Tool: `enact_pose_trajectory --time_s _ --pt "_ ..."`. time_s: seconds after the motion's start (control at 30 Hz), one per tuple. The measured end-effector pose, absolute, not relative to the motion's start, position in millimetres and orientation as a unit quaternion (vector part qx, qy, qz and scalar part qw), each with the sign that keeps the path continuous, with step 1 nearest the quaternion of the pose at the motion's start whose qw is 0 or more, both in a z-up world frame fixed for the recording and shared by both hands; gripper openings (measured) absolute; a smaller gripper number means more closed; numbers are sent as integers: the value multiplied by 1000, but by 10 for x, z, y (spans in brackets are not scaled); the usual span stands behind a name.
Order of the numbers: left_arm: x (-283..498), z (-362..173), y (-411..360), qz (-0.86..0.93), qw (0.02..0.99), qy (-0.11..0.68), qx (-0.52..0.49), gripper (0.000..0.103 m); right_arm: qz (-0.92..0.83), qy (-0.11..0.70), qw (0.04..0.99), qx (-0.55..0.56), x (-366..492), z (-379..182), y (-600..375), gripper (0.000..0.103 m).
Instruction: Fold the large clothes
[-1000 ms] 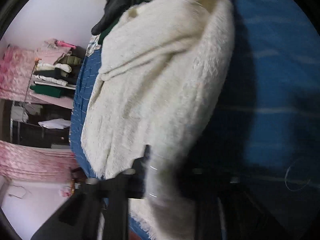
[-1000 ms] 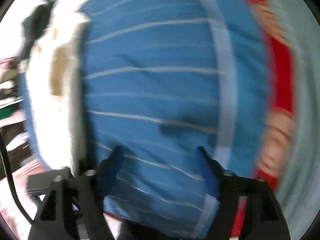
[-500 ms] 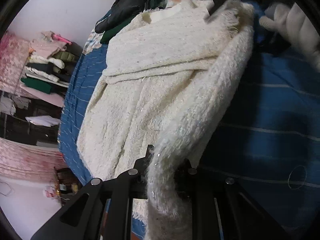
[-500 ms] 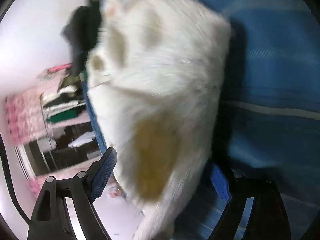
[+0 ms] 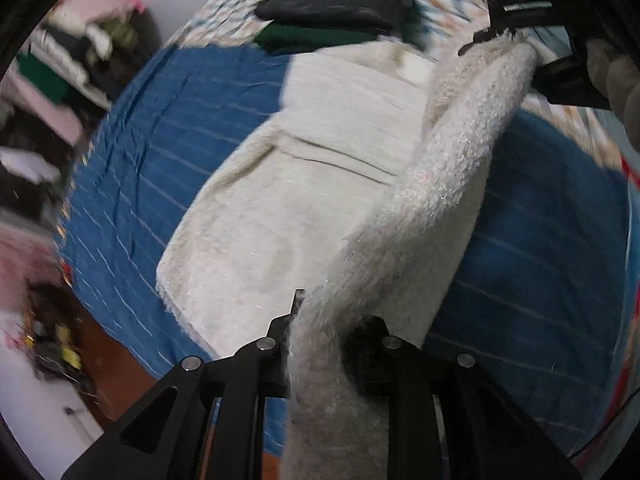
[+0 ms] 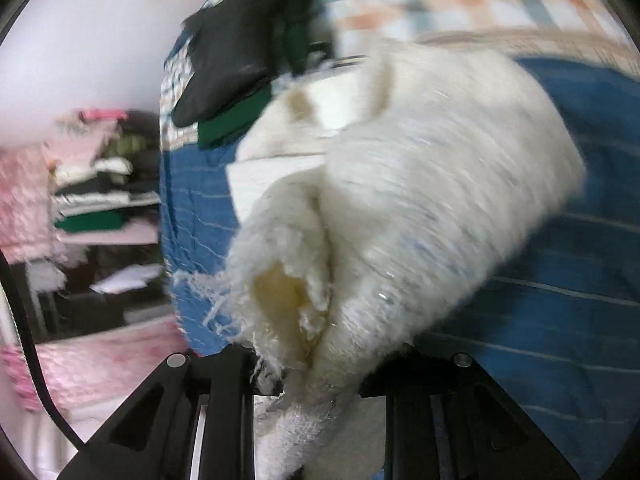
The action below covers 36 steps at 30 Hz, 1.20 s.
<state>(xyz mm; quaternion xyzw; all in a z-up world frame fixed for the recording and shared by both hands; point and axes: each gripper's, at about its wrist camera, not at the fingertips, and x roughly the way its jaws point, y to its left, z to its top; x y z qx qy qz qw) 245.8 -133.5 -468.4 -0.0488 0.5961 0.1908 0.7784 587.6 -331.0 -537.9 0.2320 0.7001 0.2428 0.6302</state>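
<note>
A large cream fuzzy sweater (image 5: 320,184) lies on a blue striped bed cover (image 5: 160,152). My left gripper (image 5: 324,332) is shut on the sweater's near edge, which rises as a raised fold toward the far right. There my right gripper (image 5: 516,36) holds the other end of that fold. In the right wrist view the right gripper (image 6: 316,364) is shut on a bunched, fringed edge of the sweater (image 6: 420,200), lifted above the cover (image 6: 580,320).
Folded black and green clothes (image 5: 340,12) lie at the head of the bed on a checked sheet (image 5: 448,8). Shelves with stacked clothes (image 6: 100,184) stand to the left. A brown floor (image 5: 116,364) shows beyond the bed's edge.
The right gripper has closed on the sweater's edge. Both grippers have lifted that edge and carried it over the body. The left view has swung to show more of the bed.
</note>
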Motion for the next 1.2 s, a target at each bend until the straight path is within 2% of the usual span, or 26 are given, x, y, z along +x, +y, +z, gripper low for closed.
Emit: enact_pose_trajectory --time_s 0.13,0.27,0.33,0.37,0.43,0.47,0.5,0.57,0.63,0.67,0.7,0.87,1.03,1.2 --pt "2468 -4785 -624 180 773 598 -112 19 231 708 645 172 5968 -5234 -2477 24" --pt "2391 -4949 202 196 761 582 -210 19 210 726 641 131 6050 -5403 -1541 25" --pt "2311 -5074 622 207 746 576 -262 23 200 738 634 116 6099 -5599 -1111 31" --pt "2252 -5156 820 217 736 576 -283 29 200 747 625 107 6118 -5713 -921 36" --pt "2122 -5249 1096 245 723 573 -298 30 203 760 609 100 6158 -5995 -627 48" --pt "2041 -5271 1203 260 719 570 -301 30 206 762 605 104 6204 -6090 -483 61" --pt "1950 -5286 1301 274 715 567 -304 31 216 761 601 112 6216 -6142 -388 69" --pt "1755 -5314 1460 292 706 563 -315 34 249 744 604 141 6263 -6162 -291 69" --pt "1587 -5341 1498 301 697 564 -325 55 299 723 593 188 6258 -6060 -332 70" --pt "1519 -5364 1473 299 695 564 -332 78 309 712 595 209 6245 -5968 -445 70" --pt "1472 -5392 1424 295 695 562 -339 90 308 704 602 217 6254 -5915 -530 70" --pt "1536 -5669 1105 286 675 580 -356 90 236 676 665 214 6221 -5758 -1613 70" --pt "1819 -6086 921 322 660 601 -315 90 162 701 659 218 6444 -6296 -2523 70" --pt "1868 -6299 936 333 649 609 -309 100 213 703 619 276 6800 -6981 -2710 70"
